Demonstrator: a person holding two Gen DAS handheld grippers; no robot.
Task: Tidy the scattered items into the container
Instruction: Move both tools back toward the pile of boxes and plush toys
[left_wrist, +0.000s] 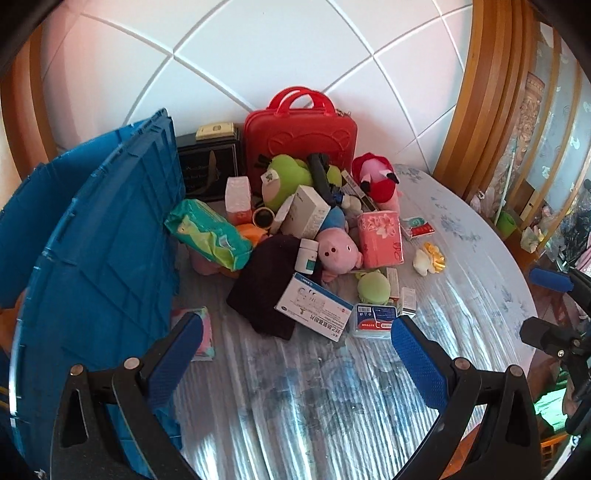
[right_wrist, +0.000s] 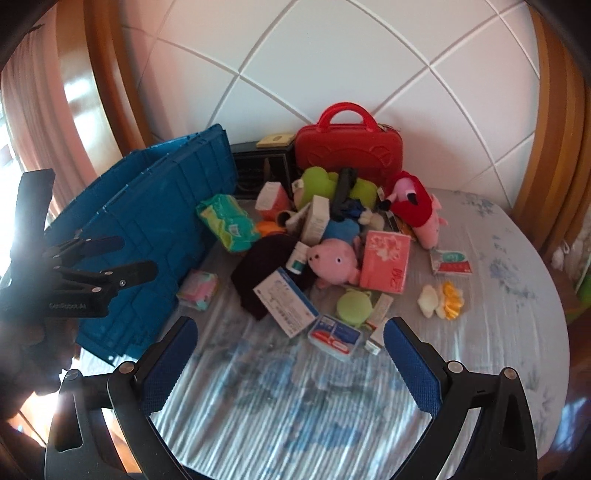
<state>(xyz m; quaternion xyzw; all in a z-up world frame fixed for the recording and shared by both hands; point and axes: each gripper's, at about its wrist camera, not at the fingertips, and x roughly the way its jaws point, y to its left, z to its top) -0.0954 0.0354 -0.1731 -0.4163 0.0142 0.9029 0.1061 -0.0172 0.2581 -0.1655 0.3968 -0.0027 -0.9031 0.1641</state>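
Blue container (left_wrist: 103, 229): desk's (left_wrist: 461, 295) left side, interior hidden. Scattered pile beside it; pink plush (left_wrist: 338, 254) partly buried under boxes. Left gripper (left_wrist: 295, 354), right gripper (right_wrist: 290, 354): both spread wide, empty.

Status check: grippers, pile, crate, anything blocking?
Left gripper open, empty. Right gripper open, empty. Pile untouched on table. Blue crate at left, path open.

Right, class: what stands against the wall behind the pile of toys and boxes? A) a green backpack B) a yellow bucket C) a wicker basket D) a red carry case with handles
D: the red carry case stands upright behind the pile, handles up, beside the blue container.
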